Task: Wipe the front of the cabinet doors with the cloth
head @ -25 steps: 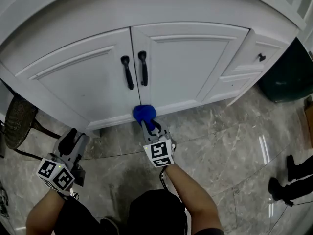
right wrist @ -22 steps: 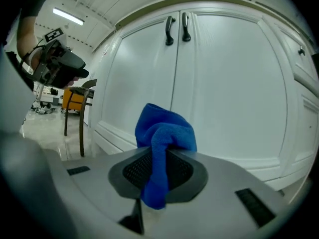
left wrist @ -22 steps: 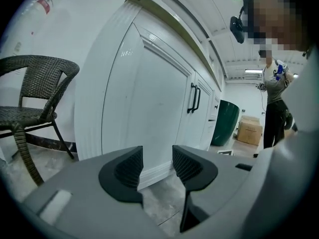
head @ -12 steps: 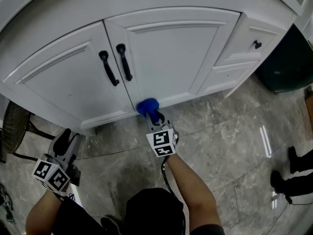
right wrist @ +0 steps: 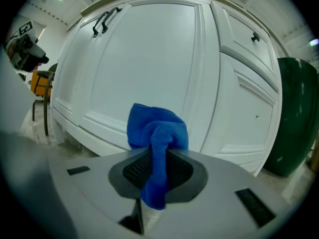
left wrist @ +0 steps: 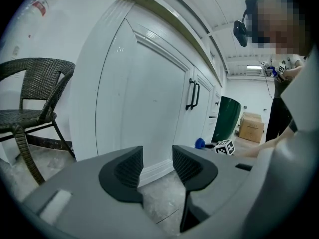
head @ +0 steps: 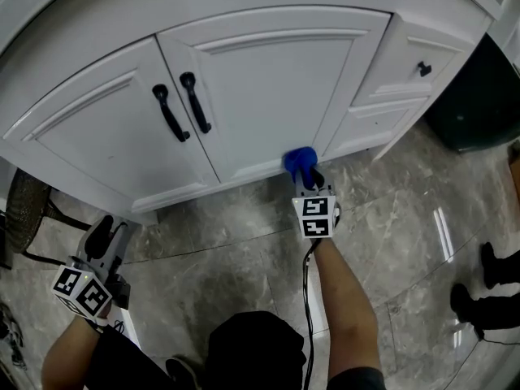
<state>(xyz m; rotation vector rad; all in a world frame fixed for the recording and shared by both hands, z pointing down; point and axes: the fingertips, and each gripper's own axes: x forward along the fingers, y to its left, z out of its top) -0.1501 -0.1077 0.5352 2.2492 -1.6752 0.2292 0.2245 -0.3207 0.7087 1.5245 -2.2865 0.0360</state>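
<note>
Two white cabinet doors fill the upper head view, the left door [head: 114, 136] and the right door [head: 268, 88], each with a black handle [head: 193, 101]. My right gripper [head: 307, 175] is shut on a bunched blue cloth [head: 299, 160], which is pressed at the bottom right corner of the right door. In the right gripper view the blue cloth [right wrist: 155, 133] sticks out between the jaws toward the door panel [right wrist: 149, 59]. My left gripper [head: 101, 238] hangs low at the left over the floor, open and holding nothing, with its pads [left wrist: 130, 168] apart.
A white drawer front [head: 422, 59] with a small black knob [head: 424, 69] sits right of the doors. A dark green bin [head: 479, 112] stands at the far right. A wicker chair [head: 32, 210] is at the left. Grey marble floor [head: 390, 226] lies below the cabinet.
My right gripper has slid the blue cloth to the right along the bottom of the right door, from the seam between the doors to the door's right corner. The left gripper barely moved.
</note>
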